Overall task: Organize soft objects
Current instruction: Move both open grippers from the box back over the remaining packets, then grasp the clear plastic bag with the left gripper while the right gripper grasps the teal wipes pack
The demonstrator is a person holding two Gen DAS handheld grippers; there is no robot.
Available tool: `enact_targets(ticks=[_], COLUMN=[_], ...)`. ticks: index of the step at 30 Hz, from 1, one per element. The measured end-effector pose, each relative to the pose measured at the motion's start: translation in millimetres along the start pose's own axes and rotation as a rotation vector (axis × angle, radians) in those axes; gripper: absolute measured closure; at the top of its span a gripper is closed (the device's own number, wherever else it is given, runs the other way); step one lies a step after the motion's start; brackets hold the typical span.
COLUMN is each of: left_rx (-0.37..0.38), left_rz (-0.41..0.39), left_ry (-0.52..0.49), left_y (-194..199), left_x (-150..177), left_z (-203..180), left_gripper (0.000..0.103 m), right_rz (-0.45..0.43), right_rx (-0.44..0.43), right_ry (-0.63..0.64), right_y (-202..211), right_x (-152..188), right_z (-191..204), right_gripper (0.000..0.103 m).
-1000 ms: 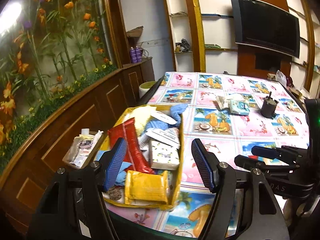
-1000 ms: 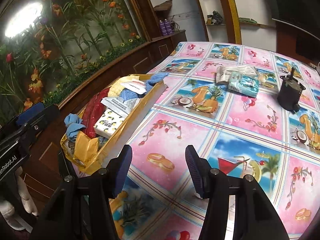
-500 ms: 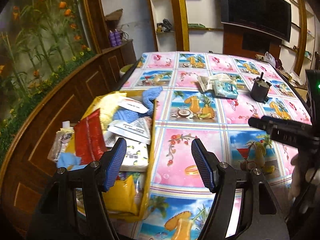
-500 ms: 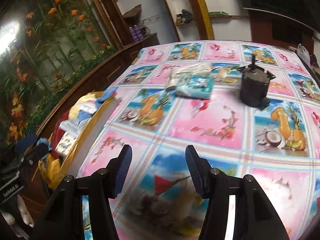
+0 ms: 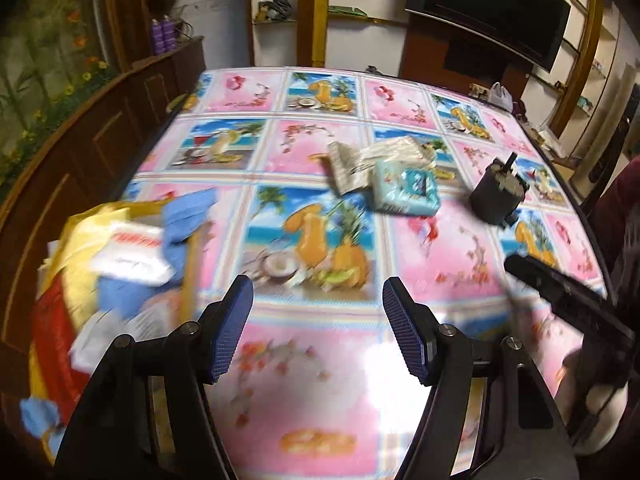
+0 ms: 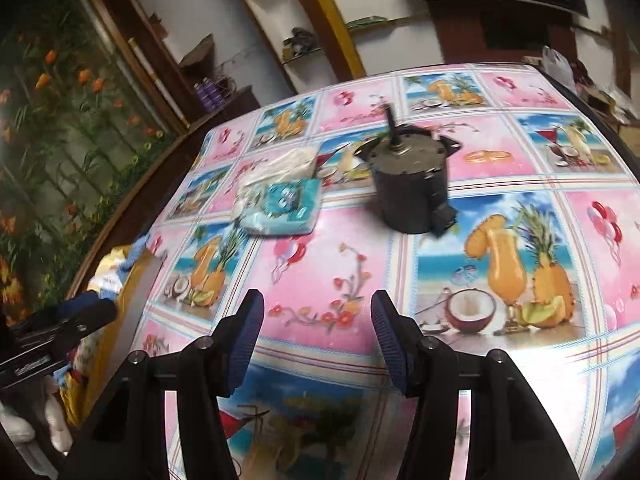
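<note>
Fingers (image 6: 384, 332) apart over tablecloth (image 6: 320, 264), dark canister (image 6: 412, 188) and tissue pack (image 6: 280, 210) ahead.

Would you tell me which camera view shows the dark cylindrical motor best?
The right wrist view: the dark cylindrical motor stands large and central, its shaft visible. The left wrist view shows it smaller, off to the right.

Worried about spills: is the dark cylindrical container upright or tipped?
Upright: the dark cylindrical container stands on its base on the patterned tablecloth, its top facing up.
</note>
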State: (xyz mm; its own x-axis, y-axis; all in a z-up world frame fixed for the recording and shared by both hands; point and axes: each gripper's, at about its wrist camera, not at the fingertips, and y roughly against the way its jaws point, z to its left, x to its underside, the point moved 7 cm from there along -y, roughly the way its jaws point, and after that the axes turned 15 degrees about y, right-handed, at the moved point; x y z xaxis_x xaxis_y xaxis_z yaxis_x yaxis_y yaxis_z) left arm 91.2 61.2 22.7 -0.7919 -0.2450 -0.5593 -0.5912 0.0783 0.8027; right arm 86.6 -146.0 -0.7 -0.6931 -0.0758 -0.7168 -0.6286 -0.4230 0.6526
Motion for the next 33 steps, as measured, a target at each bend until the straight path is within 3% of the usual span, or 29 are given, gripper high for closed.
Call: enact_targets(ticks=[3,9,16,21,29,32,33], left_rx=[0.054,0.036,-0.034,-0.067,0.128,0.123,0.08], left_rz=[0.023,0.046,0.037,0.072,0.29,0.275,0.257], left_ry=[0.039,0.085,-0.047,-0.193,-0.189,-0.28,-0.348], left_y=[-25.9,-80.8,-137.3,-159.4,-128.2,-102.5,-94.2], left_x=[-29.9,-88.3,-113.9,-94.4,-21.0,19.2,36.9], left_z=[-15.7,-39.9,-80.2,-96.0,-97.4,-101.7,-103.0], left_gripper=[0.035,0.035,0.035,0.035,0.035,0.035,0.035], right_rz=[-0.014,-0.038,-0.045,-0.023,-0.014,0.003,0.008], right_rx=[-0.004,-0.022,-0.023,-0.009,0.012,0.016,0.019], right_ry=[-0.067,-0.138,-0.154,-0.168,-0.146,-0.157,-0.161], right_y=[5.0,11.9,12.7,8.5,6.6,2.2,1.3], right_x=[0.7,0.0,-5.0,-1.4,-0.6,2.6,3.5], right_z=[-11.8,-21.1,-26.8,-33.0,-32.2,-34.8,-36.1], right_gripper=[0.047,0.047,0.047,0.047,0.047,0.047,0.047])
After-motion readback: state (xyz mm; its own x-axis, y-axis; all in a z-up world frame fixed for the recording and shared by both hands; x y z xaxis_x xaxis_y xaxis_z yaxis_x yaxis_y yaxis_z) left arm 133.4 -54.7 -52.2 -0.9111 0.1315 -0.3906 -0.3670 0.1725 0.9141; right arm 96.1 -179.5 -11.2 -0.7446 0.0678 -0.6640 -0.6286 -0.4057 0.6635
